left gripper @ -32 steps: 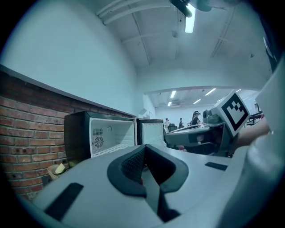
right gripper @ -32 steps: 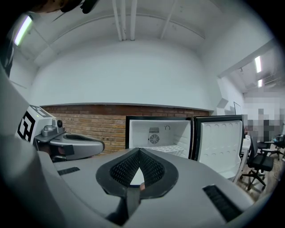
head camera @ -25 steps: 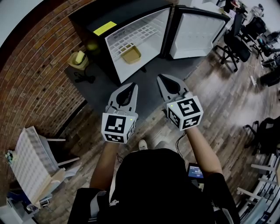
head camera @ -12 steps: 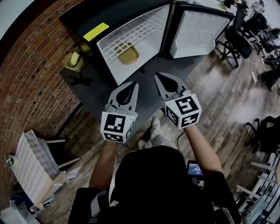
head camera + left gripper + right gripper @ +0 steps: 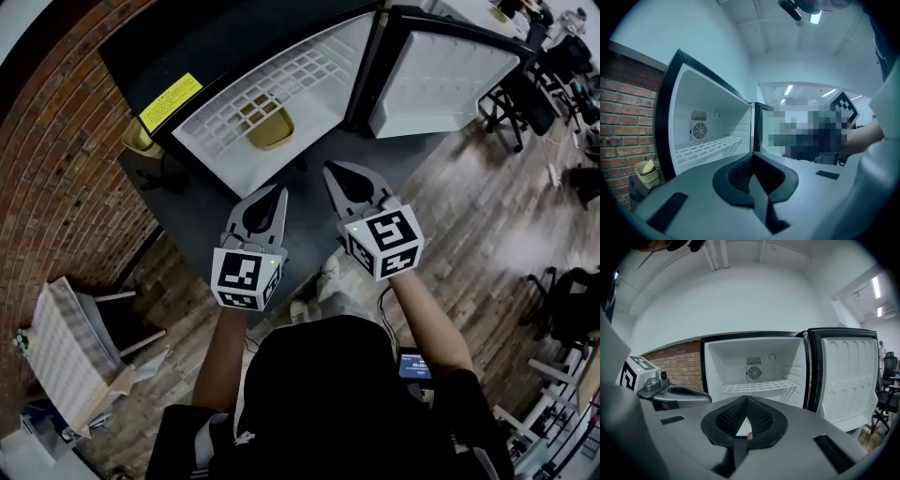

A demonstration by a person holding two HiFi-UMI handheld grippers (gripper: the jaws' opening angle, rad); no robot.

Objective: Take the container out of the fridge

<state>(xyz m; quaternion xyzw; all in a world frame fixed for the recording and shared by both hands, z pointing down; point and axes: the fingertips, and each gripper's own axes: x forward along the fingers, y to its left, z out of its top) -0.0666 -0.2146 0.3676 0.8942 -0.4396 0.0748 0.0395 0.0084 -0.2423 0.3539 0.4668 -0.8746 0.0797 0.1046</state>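
A small black fridge (image 5: pixel 187 56) stands with its door (image 5: pixel 441 75) swung wide to the right, showing a white inside. A yellow container (image 5: pixel 266 129) sits on the lower level, seen through the wire shelf (image 5: pixel 281 84). My left gripper (image 5: pixel 279 191) is shut and empty, held in front of the fridge opening and well short of it. My right gripper (image 5: pixel 329 170) is beside it, also shut and empty, its tip a little nearer the fridge. In both gripper views the jaws hide the container; only the shelf (image 5: pixel 757 386) and the rear fan (image 5: pixel 753 373) show.
A brick wall (image 5: pixel 66 141) runs along the left. A stack of yellowish cups (image 5: pixel 139 141) stands left of the fridge. A dark mat (image 5: pixel 206 202) lies before the fridge. A white chair (image 5: pixel 66 347) is at lower left, office chairs (image 5: pixel 553 75) at upper right.
The person has stepped closer to the fridge, which now fills more of the head view. Both grippers came forward with it, still shut.
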